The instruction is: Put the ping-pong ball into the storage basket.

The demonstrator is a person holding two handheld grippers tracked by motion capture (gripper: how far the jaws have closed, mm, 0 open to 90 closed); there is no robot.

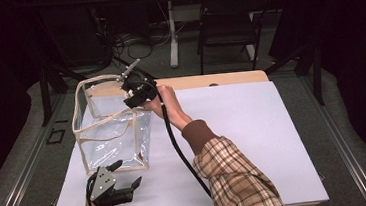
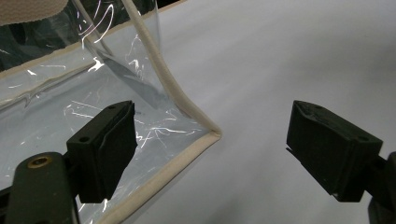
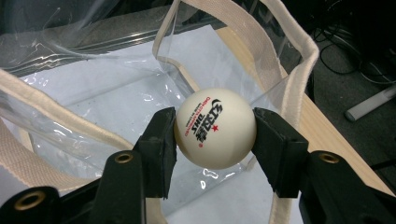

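A clear plastic tote bag (image 1: 110, 129) with cream fabric trim stands upright on the left of the table, its mouth open. My right gripper (image 1: 130, 90) hangs over the bag's far right rim, shut on a white table tennis ball (image 3: 215, 128) with red and black print. Below the ball lies the bag's open interior (image 3: 116, 102). My left gripper (image 1: 122, 176) rests on the table just in front of the bag, jaws open and holding nothing. In the left gripper view the bag's lower corner (image 2: 205, 135) sits between the jaws, nearer the left one.
A white sheet (image 1: 233, 128) covers the wooden table (image 1: 229, 79). The right gripper's black cable (image 1: 180, 148) trails across the sheet beside the forearm in a plaid sleeve (image 1: 238, 178). A black chair (image 1: 227, 26) and cables stand on the floor beyond the table.
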